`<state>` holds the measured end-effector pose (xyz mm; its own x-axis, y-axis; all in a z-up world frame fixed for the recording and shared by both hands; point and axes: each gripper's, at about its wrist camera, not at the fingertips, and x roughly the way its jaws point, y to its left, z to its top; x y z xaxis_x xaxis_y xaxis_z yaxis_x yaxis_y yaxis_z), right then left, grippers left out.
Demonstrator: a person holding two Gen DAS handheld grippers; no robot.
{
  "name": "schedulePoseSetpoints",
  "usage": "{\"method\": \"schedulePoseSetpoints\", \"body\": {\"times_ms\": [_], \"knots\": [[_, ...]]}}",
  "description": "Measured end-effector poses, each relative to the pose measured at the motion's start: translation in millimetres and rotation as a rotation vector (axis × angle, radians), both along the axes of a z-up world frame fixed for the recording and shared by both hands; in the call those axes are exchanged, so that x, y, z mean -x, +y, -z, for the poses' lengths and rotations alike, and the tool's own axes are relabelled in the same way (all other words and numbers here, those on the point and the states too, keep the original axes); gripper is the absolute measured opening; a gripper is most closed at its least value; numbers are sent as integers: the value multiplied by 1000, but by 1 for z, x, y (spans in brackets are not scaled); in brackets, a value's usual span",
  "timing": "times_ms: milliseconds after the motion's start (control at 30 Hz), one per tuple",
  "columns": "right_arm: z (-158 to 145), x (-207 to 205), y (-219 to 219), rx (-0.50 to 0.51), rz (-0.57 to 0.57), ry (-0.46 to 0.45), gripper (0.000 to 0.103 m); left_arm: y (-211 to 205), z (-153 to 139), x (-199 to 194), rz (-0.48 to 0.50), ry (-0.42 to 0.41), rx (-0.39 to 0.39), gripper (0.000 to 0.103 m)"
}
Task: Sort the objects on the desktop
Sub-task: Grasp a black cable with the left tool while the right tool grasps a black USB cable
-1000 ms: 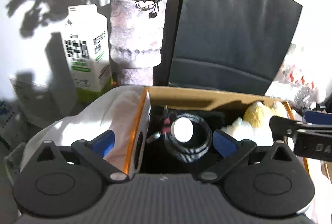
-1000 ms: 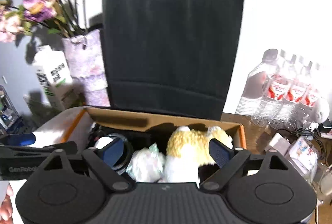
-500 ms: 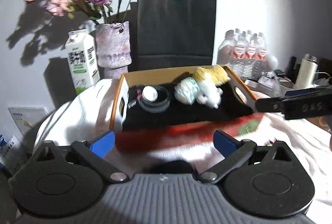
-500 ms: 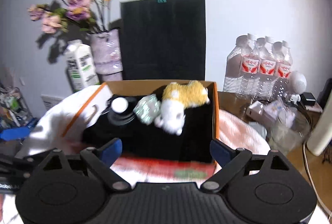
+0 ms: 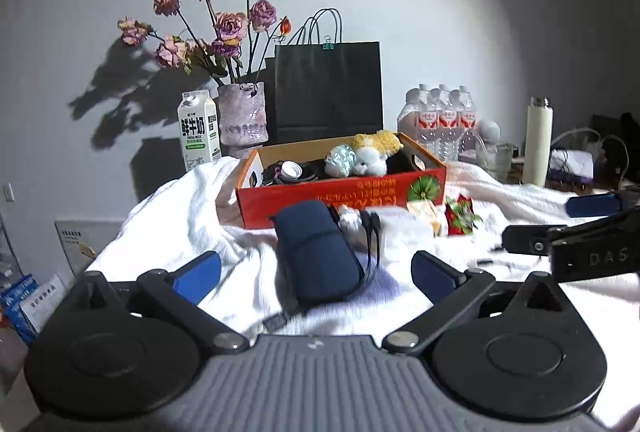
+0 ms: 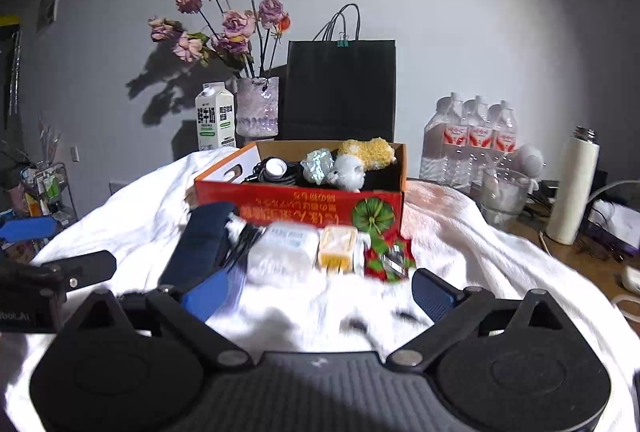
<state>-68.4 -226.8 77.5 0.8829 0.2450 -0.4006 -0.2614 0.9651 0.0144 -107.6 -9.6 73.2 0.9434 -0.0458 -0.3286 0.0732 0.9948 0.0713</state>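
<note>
Hovering with both sets of jaws apart and empty, I face the dark blue fabric pouch (image 5: 318,256) lying on the white cloth (image 5: 180,220), just before the red cardboard box (image 5: 340,192), which probably collects sorted items like the plush toy (image 5: 374,156).

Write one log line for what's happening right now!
left gripper: open, empty | right gripper: open, empty | navy pouch: on cloth | red box: holds plush toy
</note>
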Motion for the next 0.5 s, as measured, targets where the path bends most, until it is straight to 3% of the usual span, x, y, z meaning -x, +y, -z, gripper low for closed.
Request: {"method": "schedulePoseSetpoints", "body": {"times_ms": [100,233,367,500], "knots": [[16,27,-7,-2,45,-12,101,-2,15,15,36,5,-7,103],[32,36,-17,34,76,15,101,-2,37,5,52,95,18,103],[40,24,-25,2,84,53,92,0,40,-13,52,95,51,103],[46,7,-25,-26,64,87,87,-2,39,-41,97,88,60,86]]}}
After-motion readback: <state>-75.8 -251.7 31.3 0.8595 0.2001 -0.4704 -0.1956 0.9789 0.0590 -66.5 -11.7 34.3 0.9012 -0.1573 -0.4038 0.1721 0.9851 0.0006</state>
